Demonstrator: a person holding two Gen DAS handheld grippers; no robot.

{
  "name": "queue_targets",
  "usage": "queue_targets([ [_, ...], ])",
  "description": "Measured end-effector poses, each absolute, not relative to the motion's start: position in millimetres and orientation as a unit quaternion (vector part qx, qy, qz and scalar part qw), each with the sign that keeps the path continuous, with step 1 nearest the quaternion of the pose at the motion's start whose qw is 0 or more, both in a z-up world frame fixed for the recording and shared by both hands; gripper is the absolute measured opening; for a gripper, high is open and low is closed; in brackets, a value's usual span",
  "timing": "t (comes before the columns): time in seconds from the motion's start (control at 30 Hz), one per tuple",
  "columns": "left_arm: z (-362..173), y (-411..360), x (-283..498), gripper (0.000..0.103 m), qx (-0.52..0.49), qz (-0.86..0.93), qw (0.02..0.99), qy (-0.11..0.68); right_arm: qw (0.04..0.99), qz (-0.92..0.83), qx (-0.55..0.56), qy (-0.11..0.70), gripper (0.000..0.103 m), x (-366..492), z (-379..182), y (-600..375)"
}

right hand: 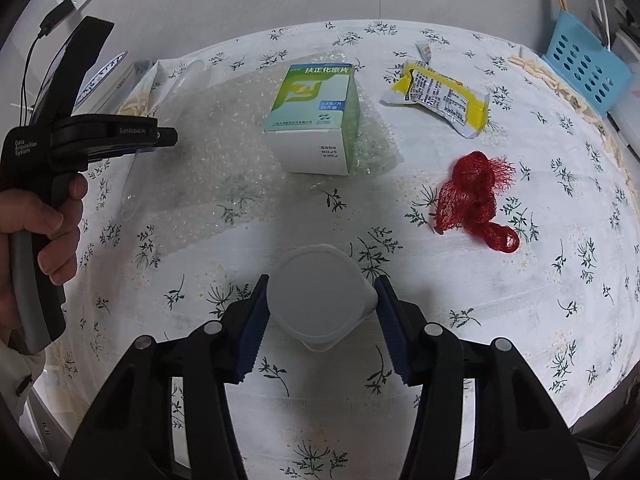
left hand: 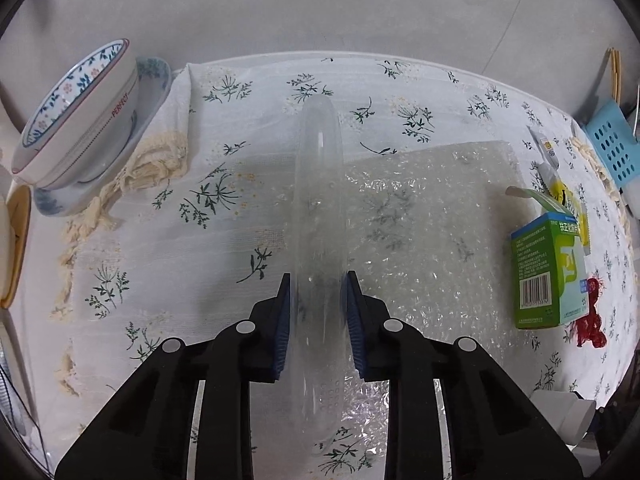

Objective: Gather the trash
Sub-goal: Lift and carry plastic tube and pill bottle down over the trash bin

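Looking thru the left wrist cam, I see my left tool nearly closed, blue pads pressing both sides of a clear plastic tube that lies on the flowered cloth of the bench. Bubble wrap is just beside it on the right, w/ a green box further right; a stacked bowl sits far left. In the right wrist cam, my right tool is about half closed around a white lidded cup, the left pad on it; whether the right pad touches, can't tell. Red mesh netting and a yellow wrapper lie beyond, apart.
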State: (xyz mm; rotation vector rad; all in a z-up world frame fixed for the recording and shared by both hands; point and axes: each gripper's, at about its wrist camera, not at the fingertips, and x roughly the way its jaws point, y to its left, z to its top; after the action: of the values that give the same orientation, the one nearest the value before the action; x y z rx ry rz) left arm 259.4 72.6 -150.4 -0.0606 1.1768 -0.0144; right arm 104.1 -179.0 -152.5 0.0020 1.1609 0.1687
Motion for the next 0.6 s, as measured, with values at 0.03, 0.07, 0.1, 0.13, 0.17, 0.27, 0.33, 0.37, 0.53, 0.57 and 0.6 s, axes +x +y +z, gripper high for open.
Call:
queue_targets([
  [0.03, -148.7, 73.1, 257.2, 0.024, -0.027, -0.007, 0.833, 0.553, 0.834, 0.08, 0.002, 0.546, 0.05, 103.0, -151.1, -179.8],
  [0.07, -146.8, 73.5, 254.8, 0.024, -0.025, -0.007, 0.834, 0.551, 0.835, 0.08, 0.003, 0.544, 0.05, 102.5, -149.8, -180.6],
  [0.1, -145.2, 75.3, 252.3, 0.024, -0.026, -0.008, 0.835, 0.549, 0.836, 0.081, 0.005, 0.542, 0.05, 101.6, -148.0, -181.7],
  [0.13, -143.1, 76.2, 249.3, 0.024, -0.028, -0.009, 0.836, 0.548, 0.837, 0.081, 0.007, 0.541, 0.05, 101.4, -146.7, -182.7],
  [0.17, -141.6, 77.6, 245.6, 0.024, -0.031, -0.01, 0.837, 0.546, 0.838, 0.081, 0.007, 0.54, 0.05, 101.1, -145.3, -183.3],
  [0.27, -135.4, 81.5, 236.4, 0.024, -0.04, -0.015, 0.841, 0.54, 0.842, 0.081, 0.006, 0.533, 0.05, 99.4, -140.1, -186.5],
  [0.33, -131.3, 83.1, 228.1, 0.024, -0.04, -0.015, 0.843, 0.536, 0.845, 0.081, 0.005, 0.529, 0.05, 97.3, -136.5, -189.2],
  [0.37, -129.6, 81.7, 225.4, 0.024, -0.039, -0.014, 0.844, 0.535, 0.846, 0.082, 0.006, 0.527, 0.05, 96.5, -135.0, -190.9],
  [0.53, -120.8, 79.0, 207.1, 0.024, -0.039, -0.02, 0.845, 0.532, 0.852, 0.083, 0.008, 0.517, 0.05, 87.9, -127.1, -198.6],
  [0.57, -118.8, 78.1, 203.9, 0.024, -0.038, -0.021, 0.847, 0.531, 0.853, 0.083, 0.007, 0.515, 0.05, 85.5, -125.8, -199.3],
  [0.6, -116.1, 77.6, 200.1, 0.024, -0.039, -0.021, 0.848, 0.529, 0.854, 0.084, 0.006, 0.513, 0.05, 82.9, -123.8, -201.1],
])
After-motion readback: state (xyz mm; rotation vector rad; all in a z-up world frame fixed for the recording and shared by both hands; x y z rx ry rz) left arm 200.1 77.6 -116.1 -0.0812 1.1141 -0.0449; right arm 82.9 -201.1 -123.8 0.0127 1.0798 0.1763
